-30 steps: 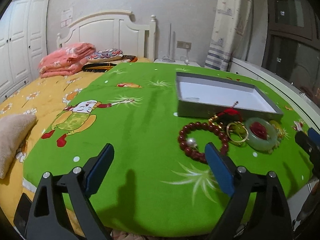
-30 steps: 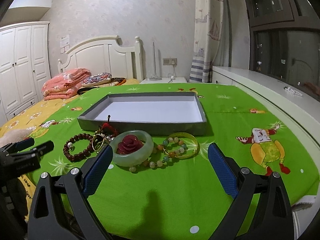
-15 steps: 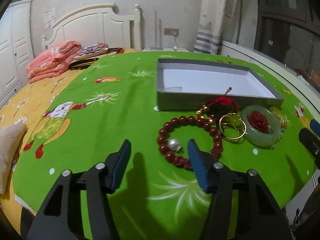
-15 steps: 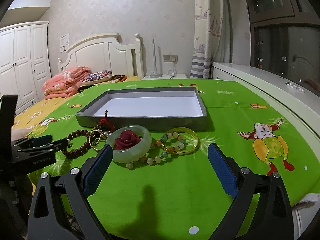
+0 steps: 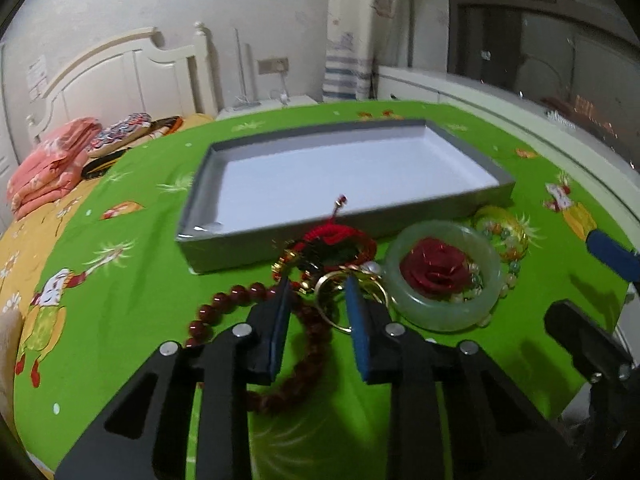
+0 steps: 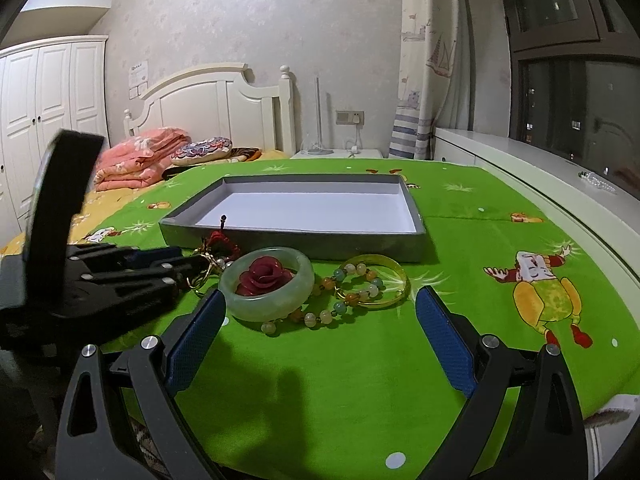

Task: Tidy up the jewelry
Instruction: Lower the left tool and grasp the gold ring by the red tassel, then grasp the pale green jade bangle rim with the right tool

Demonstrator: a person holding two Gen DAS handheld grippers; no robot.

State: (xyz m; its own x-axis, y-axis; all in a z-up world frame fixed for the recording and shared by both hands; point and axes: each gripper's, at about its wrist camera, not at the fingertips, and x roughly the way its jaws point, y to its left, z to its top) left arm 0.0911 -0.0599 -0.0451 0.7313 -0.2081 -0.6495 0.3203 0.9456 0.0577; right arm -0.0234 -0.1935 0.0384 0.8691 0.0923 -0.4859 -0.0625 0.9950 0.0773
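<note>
Bed covered by a bright green cartoon-print blanket [image 6: 360,380]. Lying directly on it: shallow grey rectangular tray with white floor [image 6: 304,240]; dark red bead bracelet [image 5: 224,308]; pale green jade bangle [image 6: 266,304]; thin yellow bangle [image 6: 394,274]; folded pink quilts [image 6: 140,156] by the headboard.

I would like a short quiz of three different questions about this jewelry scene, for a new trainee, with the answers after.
1. True or false: the flat grey tray with a white floor already holds jewelry.
2. What lies inside the pale green jade bangle? A) red rose ornament B) gold ring C) pearl
3. Which gripper has wide-open jaws, and which reaches over the dark red bead bracelet?

Key
1. False; it holds none.
2. A, the red rose ornament.
3. The right gripper is wide open; the left gripper, its jaws just closing, reaches over the bracelet, the beads between them, no grip seen.
</note>
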